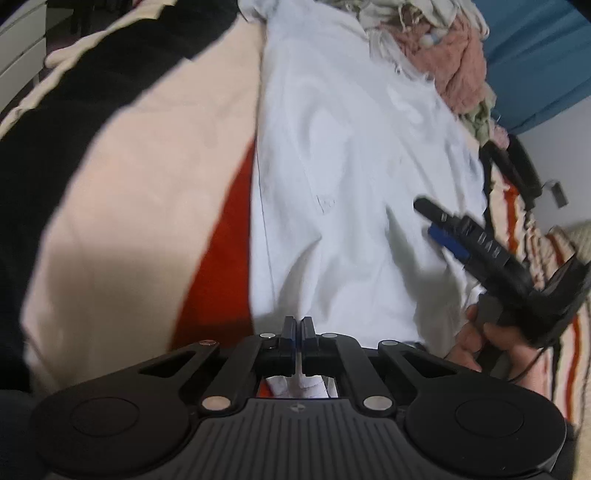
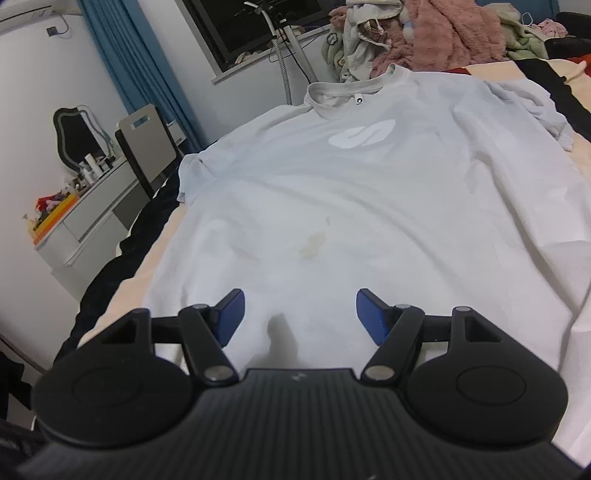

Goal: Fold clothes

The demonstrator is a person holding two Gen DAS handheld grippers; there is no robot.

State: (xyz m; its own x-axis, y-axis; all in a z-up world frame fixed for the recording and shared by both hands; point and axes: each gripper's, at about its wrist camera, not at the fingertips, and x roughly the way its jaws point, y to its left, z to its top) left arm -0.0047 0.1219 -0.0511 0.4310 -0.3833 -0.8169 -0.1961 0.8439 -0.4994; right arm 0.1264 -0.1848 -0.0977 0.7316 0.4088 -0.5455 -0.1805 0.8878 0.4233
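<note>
Bedroom scene: we're working over a bed with a cream, black and red blanket. Our left gripper is pressed together, pinching a fold of the white T-shirt at its near hem (cloth shows behind the jaws). Our right gripper is spread wide, hovering just above the hem, holding nothing. Shirt lies flat, front up, long axis running away from us, collar at the far end. Beyond it, a laundry pile.
</note>
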